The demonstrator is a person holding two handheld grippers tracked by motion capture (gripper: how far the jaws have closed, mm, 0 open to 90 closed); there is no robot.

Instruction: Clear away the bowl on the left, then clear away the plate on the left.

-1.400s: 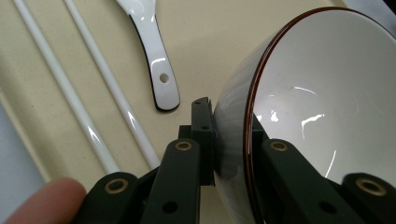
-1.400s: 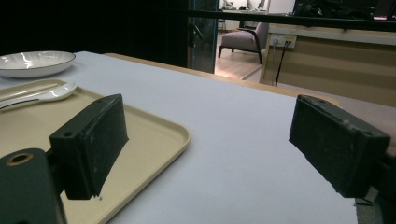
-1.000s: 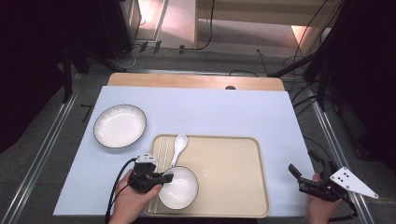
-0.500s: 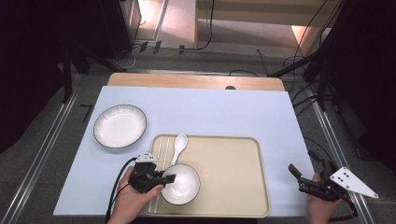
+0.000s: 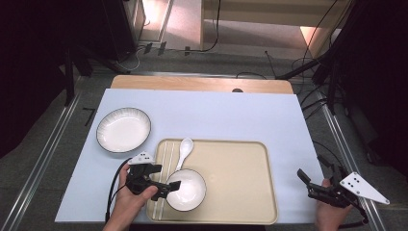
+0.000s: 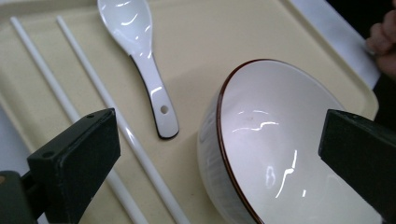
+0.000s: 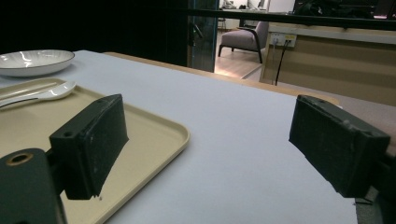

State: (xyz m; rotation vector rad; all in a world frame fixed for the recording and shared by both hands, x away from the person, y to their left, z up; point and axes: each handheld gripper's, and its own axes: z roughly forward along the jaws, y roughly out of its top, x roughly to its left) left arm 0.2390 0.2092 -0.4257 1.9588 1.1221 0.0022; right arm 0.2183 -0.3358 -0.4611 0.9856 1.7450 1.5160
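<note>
L gripper [image 5: 166,185] hanging wide open at the rim of the glossy white bowl [image 5: 186,189] on the tray [image 5: 240,183].

Jaws have just been opening; in the left gripper view the blocky matte-black pads are standing apart w/ the bowl's near rim between them, neither pad pressing on it. Bowl is sitting at the tray's near-left part: round, glazed ceramic, thin dark-brown rim line, smooth inside catching light streaks. Just beyond it a white ceramic soup spoon [image 6: 140,56] is lying w/ a small hole in its handle end, beside two thin straight white chopsticks [image 6: 88,116]. Tray is beige, smooth plastic, rounded corners, raised lip, lying on a pale blue-grey table cover [image 5: 216,115]. A shallow white plate [image 5: 123,130] w/ dark edge is resting left of the tray. R gripper [image 5: 315,185] is hovering open off the tray's right side, nothing between its pads.
</note>
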